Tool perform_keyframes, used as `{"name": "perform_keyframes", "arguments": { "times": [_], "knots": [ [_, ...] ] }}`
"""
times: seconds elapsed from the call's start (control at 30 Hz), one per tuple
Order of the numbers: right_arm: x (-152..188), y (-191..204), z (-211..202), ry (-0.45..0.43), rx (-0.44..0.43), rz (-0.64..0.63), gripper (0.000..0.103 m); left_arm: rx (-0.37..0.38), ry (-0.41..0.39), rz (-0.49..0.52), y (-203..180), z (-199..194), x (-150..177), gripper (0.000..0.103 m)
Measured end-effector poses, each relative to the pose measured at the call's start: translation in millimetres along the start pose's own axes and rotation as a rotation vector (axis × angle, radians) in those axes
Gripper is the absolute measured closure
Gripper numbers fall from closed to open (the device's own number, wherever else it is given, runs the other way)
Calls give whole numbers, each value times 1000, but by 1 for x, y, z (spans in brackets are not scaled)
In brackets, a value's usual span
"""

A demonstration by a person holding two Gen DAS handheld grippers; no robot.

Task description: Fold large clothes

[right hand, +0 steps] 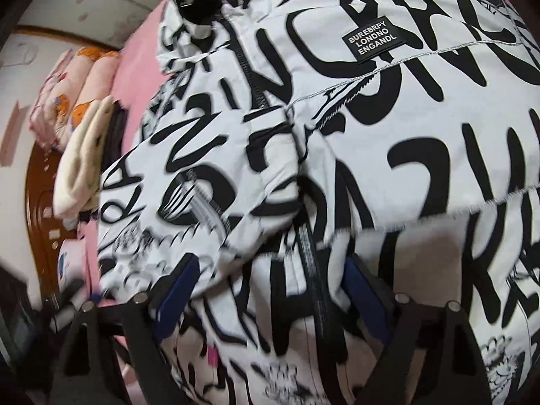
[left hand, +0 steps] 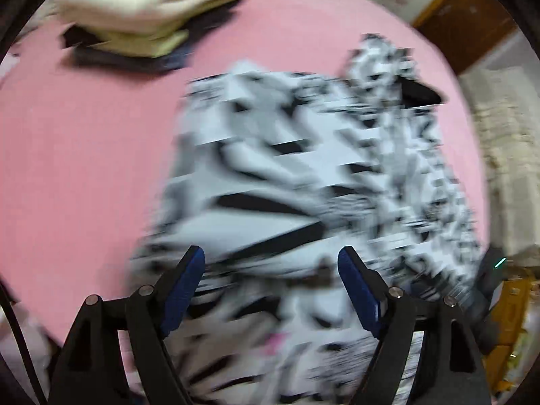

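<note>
Left wrist view: left gripper spread wide over the printed jacket at frame centre, grasping nothing; right gripper likewise wide, poised to take the hem for folding.

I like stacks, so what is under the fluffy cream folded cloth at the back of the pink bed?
Under the cream folded cloth lies a pale yellow-green folded piece, then dark blue-black folded fabric, all resting on the pink bed cover. How many dark pieces are there stays hidden.
</note>
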State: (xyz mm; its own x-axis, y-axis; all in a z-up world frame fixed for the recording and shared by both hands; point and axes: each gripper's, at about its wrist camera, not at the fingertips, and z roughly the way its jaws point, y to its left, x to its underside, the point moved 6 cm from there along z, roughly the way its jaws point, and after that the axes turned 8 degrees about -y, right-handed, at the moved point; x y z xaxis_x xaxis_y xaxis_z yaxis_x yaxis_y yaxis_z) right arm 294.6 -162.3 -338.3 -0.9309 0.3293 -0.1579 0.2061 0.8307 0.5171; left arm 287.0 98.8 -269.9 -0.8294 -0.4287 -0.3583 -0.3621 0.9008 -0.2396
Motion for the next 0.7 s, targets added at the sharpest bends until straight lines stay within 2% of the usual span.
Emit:
{"name": "perform_keyframes", "arguments": {
  "times": [0.07,0.13,0.17,0.2,0.27,0.43,0.47,0.5,0.6,0.7],
  "knots": [
    [-8,-2,5,-15,15,21,17,-97,26,-18,39,-2,11,23],
    [-11,-6,13,-1,37,55,17,-141,40,-53,67,2,21,23],
    [-12,-6,17,5,44,63,20,-157,46,-68,76,6,25,23],
    [-12,-6,17,15,67,60,29,-178,54,-83,86,10,30,23],
    [-10,-3,14,34,135,19,35,-213,66,-109,105,19,39,23],
    [-5,9,3,8,144,-2,35,-160,31,-133,119,36,46,26],
    [-4,8,4,10,152,0,37,-144,25,-133,118,39,46,26],
    [-4,6,5,13,167,7,44,-133,25,-127,115,43,47,28],
    [-8,4,5,0,197,36,46,-160,18,-61,112,55,47,41],
    [-9,6,1,-10,213,53,50,-172,4,-49,116,60,45,53]
  ]
}}
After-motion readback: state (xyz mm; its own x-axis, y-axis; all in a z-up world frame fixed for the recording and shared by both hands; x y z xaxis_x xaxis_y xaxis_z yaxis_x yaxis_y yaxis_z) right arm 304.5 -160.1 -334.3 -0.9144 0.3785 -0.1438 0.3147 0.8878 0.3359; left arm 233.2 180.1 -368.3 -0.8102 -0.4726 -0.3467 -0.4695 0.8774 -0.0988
